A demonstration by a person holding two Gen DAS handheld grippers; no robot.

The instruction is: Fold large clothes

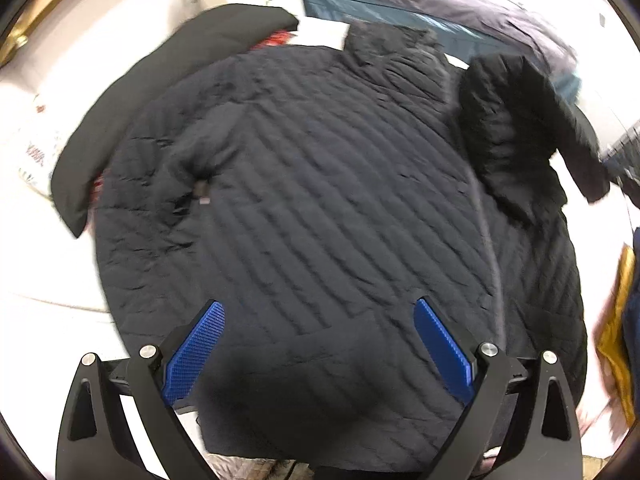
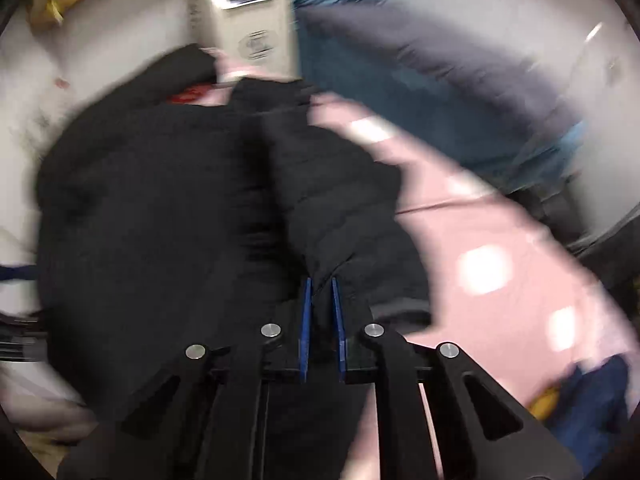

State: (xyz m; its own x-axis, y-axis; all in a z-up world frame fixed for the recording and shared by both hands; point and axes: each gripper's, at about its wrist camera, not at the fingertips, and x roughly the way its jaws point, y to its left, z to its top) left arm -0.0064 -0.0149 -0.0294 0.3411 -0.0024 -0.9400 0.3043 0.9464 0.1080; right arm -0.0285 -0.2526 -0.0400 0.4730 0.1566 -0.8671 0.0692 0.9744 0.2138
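Note:
A large black quilted jacket (image 1: pixel 320 200) lies spread on the bed and fills the left wrist view. Its right sleeve (image 1: pixel 512 128) is lifted and folded in over the body. My left gripper (image 1: pixel 316 308) is open and empty, hovering above the jacket's lower hem. In the right wrist view, which is blurred, my right gripper (image 2: pixel 320 284) is shut on the jacket sleeve (image 2: pixel 344 208) and holds it over the jacket body (image 2: pixel 152 216).
The bed has a pink sheet (image 2: pixel 500 264). A second black garment (image 1: pixel 160 92) lies at the far left. A grey-blue duvet (image 1: pixel 440 0) is heaped at the back. A white appliance (image 2: pixel 244 16) stands behind. Yellow and blue cloth (image 1: pixel 620 340) lies at the right edge.

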